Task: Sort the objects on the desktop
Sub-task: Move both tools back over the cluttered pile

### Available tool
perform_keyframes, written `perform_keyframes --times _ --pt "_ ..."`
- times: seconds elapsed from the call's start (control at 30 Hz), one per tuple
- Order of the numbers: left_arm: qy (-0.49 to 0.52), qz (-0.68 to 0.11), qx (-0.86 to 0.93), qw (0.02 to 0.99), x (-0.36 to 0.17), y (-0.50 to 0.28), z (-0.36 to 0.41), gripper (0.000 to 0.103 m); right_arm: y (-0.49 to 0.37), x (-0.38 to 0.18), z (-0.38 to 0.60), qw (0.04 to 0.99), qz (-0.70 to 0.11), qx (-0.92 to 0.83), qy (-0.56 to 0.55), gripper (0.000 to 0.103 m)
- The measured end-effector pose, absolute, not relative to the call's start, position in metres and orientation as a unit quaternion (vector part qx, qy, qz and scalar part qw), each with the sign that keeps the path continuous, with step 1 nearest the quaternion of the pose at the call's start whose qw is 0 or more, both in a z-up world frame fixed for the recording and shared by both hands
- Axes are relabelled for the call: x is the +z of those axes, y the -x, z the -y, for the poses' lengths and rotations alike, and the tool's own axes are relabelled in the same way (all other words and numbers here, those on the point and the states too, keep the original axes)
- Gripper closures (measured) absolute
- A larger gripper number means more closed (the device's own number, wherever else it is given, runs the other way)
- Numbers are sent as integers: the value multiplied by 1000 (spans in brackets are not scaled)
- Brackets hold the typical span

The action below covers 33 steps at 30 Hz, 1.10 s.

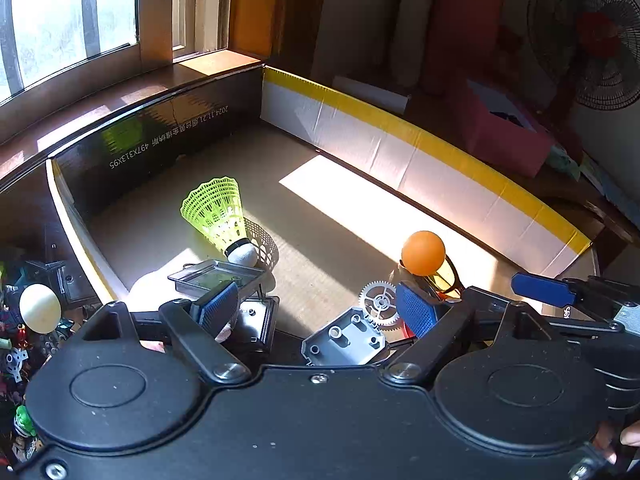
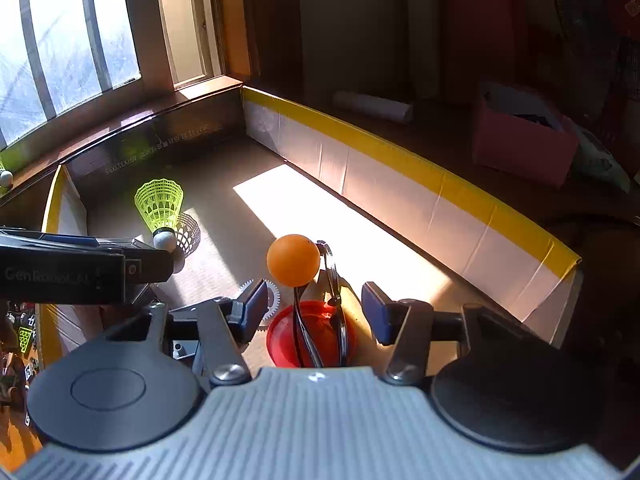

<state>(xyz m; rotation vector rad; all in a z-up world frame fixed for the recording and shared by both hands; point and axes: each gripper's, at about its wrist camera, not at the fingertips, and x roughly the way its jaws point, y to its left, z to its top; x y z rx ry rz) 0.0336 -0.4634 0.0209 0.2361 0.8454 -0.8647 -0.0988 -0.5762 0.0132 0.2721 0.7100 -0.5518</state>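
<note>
A cardboard box [image 1: 400,148] with a yellow rim holds sorted things: a green shuttlecock [image 1: 220,216], an orange ball [image 1: 423,253], a grey gear [image 1: 379,304], a grey plastic part [image 1: 346,340], a black tray-like part [image 1: 216,278] and glasses [image 1: 450,280]. My left gripper [image 1: 320,308] is open and empty above the box's near end. My right gripper [image 2: 316,312] is open and empty over a red lid [image 2: 312,334] and the glasses [image 2: 332,280], just behind the orange ball [image 2: 294,260]. The shuttlecock [image 2: 160,208] stands at the left.
A pile of small toys and a white egg-shaped ball [image 1: 40,308] lie left of the box. A window sill [image 1: 100,100] runs behind it. A pink box [image 1: 504,132] and a fan [image 1: 588,36] stand at the right. The left gripper's body [image 2: 68,272] shows at left.
</note>
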Motion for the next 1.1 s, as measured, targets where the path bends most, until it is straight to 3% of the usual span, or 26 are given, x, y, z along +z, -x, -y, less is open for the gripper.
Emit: perform_keyframes --times 0.33,1.1 --pt "-97 -382 -391 832 34 -26 436 15 103 19 562 896 -335 -265 -122 20" --pt "-45 -375 -276 884 45 -41 277 15 76 34 461 920 -317 -214 -81 7"
